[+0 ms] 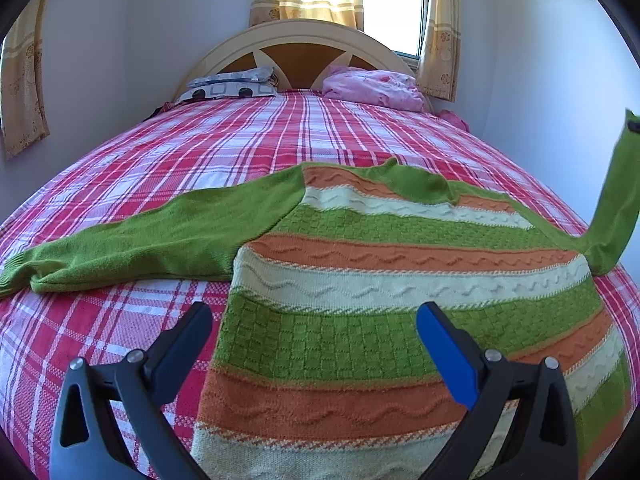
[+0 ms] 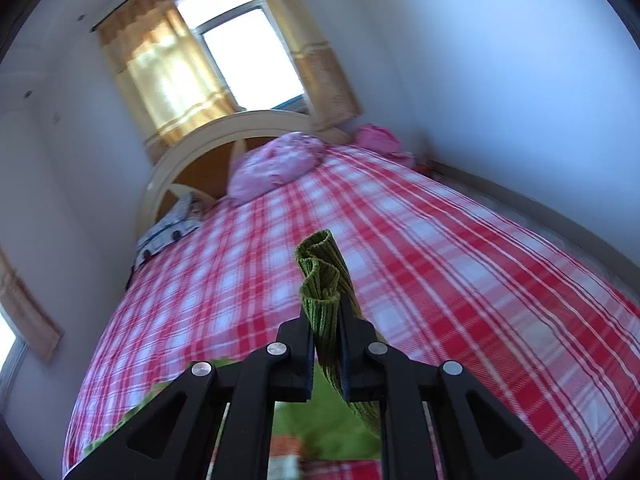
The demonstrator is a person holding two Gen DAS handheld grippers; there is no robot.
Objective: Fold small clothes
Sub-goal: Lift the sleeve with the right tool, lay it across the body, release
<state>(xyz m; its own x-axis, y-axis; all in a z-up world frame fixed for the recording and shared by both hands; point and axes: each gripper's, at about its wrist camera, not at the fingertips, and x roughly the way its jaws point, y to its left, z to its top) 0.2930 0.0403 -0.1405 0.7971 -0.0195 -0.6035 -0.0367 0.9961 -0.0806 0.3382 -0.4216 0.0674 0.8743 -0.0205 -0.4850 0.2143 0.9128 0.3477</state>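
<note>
Sweater [image 1: 360, 280] flat on plaid bed [image 1: 160, 152], unfolded. Left sleeve [image 1: 152, 236] spread out, my left gripper [image 1: 316, 320] fingers apart over the hem. Right gripper [image 2: 325, 320] clamped on right sleeve cuff [image 2: 320, 280], lifted. Folding just starting; everything left.

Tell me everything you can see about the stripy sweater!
The sweater is chunky knit, with green, orange and cream stripes and plain green sleeves. Its body lies flat on the plaid bed. One sleeve lies flat; the other sleeve is lifted, its ribbed cuff pinched in the right gripper. The left gripper hovers open above it.
</note>
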